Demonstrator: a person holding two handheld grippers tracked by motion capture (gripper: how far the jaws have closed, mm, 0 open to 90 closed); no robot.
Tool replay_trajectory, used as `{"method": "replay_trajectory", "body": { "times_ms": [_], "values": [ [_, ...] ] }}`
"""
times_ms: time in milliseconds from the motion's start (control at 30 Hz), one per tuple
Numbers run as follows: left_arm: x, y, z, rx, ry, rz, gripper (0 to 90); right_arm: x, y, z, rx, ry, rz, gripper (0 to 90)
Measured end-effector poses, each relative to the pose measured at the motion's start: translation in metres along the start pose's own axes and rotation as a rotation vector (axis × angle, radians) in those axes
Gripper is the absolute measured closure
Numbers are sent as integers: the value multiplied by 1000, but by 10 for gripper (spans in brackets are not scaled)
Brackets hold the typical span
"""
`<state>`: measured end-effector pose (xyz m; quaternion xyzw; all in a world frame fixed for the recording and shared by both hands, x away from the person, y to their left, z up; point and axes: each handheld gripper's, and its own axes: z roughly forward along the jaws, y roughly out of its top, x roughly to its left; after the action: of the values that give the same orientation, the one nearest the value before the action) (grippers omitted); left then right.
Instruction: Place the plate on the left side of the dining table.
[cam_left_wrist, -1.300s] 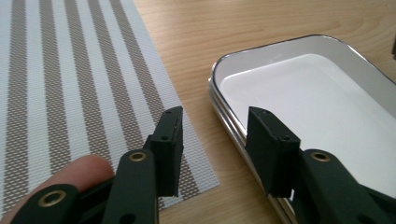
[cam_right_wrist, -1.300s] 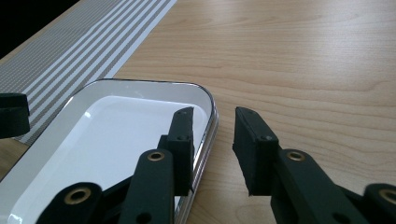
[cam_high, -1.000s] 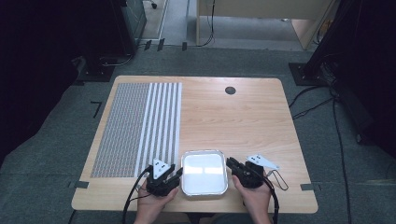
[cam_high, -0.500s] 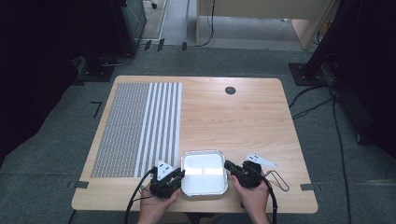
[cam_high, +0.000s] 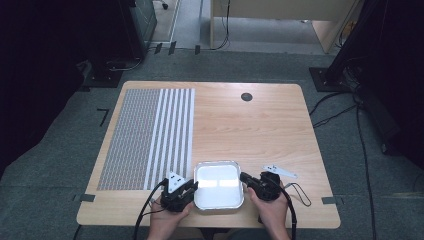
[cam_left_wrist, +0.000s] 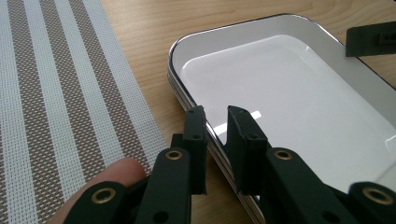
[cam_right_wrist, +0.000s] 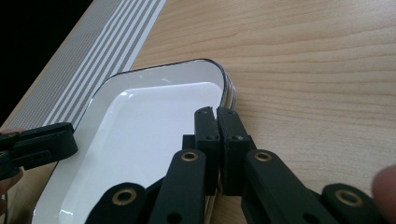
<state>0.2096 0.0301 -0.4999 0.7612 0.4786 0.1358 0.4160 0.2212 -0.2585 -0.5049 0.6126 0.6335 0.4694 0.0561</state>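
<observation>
White tray (cam_high: 218, 184) at table's (cam_high: 260, 130) near edge beside striped mat (cam_high: 150, 135), left gripper (cam_left_wrist: 215, 122) clamped on tray's left rim after closing, right gripper (cam_right_wrist: 216, 112) pinched tight on right rim

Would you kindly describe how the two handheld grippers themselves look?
Both the left gripper and the right gripper are matte black, each with two blocky jaws on linked arms pinned by brass-coloured rivets. A black cable trails from each. The left one carries a grey three-cornered plate on top. No sleeves are visible.
</observation>
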Motion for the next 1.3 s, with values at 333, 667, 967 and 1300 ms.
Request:
{"method": "replay_trajectory", "body": {
  "times_ms": [333, 667, 967, 1300],
  "values": [
    [1, 0, 1, -1, -1, 0, 749, 4, 2, -9, -32, 9, 11, 900],
    [1, 0, -1, -8, -13, 2, 722, 7, -1, -17, -39, -24, -11, 898],
    [2, 4, -9, -60, -18, -6, 774, 6, -1, -23, -71, -44, -6, 900],
    [-4, 0, -2, -15, -57, 17, 773, 3, 3, -27, -109, -56, 7, 887]
  ]
}}
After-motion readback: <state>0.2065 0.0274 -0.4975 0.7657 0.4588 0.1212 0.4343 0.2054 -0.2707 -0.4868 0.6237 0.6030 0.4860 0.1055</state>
